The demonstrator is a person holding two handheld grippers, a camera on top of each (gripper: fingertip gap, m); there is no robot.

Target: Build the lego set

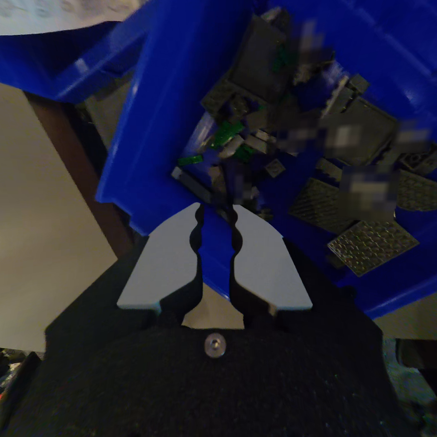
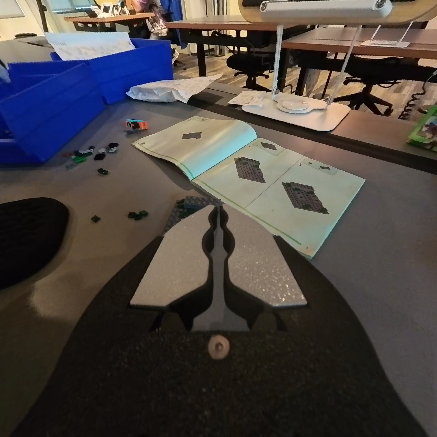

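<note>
Grey tabletop (image 2: 354, 272) in an open office, desks and black chairs behind, white lamp base (image 2: 307, 113) at the far edge. Left gripper (image 1: 217, 208) has its tips over the rim of a blue plastic parts bin (image 1: 165, 118) full of loose dark grey and green lego pieces (image 1: 236, 137), with studded grey plates (image 1: 371, 246) on the right side of the heap; jaws stand at a narrow gap with only blue bin wall visible between them, so it holds nothing yet (picture is motion-blurred, can't say whether the tips touch a piece). Right gripper (image 2: 218, 208) is down at the table with its tips pinched onto the near edge of the grey studded baseplate with green bits (image 2: 189, 205), which lies just beside the open pale-green instruction booklet (image 2: 260, 184). More small green and black pieces (image 2: 99, 156) are scattered on the table near the blue bins (image 2: 59, 106). My read: the step is fetching the next piece while the right side anchors the build. To do it well: slow the left hand, single out one piece lying apart from the heap, close on its short sides so the studs stay free, and check it against the booklet page. Keep the right grip low and steady so the plate doesn't tip.
</note>
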